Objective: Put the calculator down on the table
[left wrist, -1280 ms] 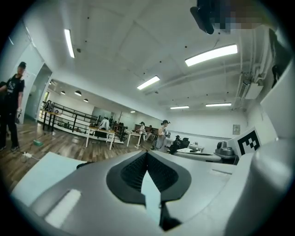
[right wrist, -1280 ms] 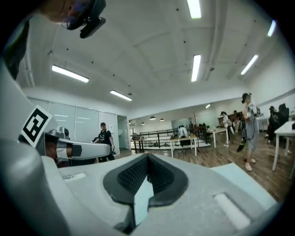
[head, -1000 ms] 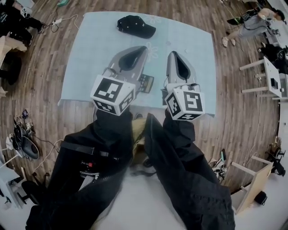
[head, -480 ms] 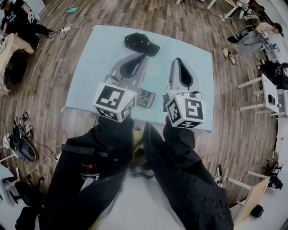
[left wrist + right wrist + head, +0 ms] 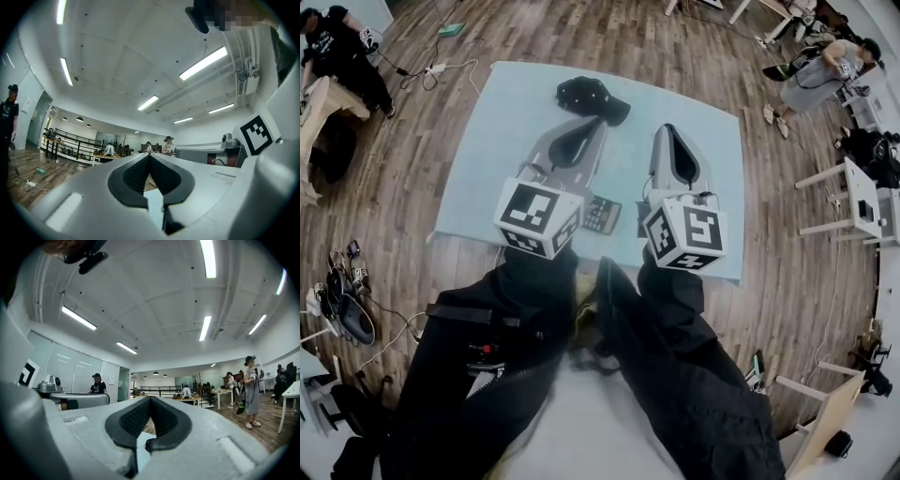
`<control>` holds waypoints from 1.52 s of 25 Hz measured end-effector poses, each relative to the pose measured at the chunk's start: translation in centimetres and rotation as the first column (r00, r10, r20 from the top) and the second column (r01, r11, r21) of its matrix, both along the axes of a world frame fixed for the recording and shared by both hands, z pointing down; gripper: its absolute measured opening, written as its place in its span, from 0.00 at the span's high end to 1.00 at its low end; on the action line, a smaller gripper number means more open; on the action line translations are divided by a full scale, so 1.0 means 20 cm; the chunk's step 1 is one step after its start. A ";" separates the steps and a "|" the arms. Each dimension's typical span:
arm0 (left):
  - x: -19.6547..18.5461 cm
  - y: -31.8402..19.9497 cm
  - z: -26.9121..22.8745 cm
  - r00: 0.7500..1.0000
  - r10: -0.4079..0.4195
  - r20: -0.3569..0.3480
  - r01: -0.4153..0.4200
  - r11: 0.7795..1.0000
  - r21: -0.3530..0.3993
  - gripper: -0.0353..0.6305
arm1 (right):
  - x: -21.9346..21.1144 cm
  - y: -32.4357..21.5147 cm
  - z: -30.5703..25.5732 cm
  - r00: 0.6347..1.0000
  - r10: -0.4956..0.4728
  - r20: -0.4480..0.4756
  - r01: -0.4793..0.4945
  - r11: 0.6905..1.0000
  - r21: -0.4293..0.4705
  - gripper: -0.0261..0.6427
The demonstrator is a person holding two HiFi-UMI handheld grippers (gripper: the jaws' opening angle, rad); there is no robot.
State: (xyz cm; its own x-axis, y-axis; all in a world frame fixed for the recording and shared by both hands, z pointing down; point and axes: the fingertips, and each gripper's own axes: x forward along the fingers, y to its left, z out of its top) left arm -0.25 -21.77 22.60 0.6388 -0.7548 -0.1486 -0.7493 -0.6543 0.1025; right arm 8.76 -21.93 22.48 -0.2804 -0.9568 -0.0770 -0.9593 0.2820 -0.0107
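Between closed left claw (image 5: 603,121) and closed right claw (image 5: 668,127), calculator (image 5: 603,215) flat on table (image 5: 511,112), long axis unclear

The pale blue counter (image 5: 502,122), which stands on a wooden plank floor (image 5: 403,178), carries a black cap (image 5: 592,99) close to its far edge and a dark calculator (image 5: 602,215) lying flat near its near edge, well apart from the cap.

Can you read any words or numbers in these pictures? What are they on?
None can be read.
Calculator: the print on its keys is too small to read.
Marker cubes: black-and-white square patterns, not letters.
Black cap: no print shows.
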 end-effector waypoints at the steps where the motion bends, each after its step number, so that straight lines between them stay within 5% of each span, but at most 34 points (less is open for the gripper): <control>1: 0.01 0.00 0.01 1.000 0.002 0.000 -0.002 1.000 -0.002 0.95 | 0.01 0.00 0.00 1.000 0.004 0.000 -0.004 1.000 -0.002 0.97; 38: 0.04 -0.13 0.11 0.999 0.048 -0.003 -0.048 0.997 -0.057 0.95 | -0.03 -0.11 0.09 0.999 0.015 -0.050 -0.017 0.998 -0.059 0.97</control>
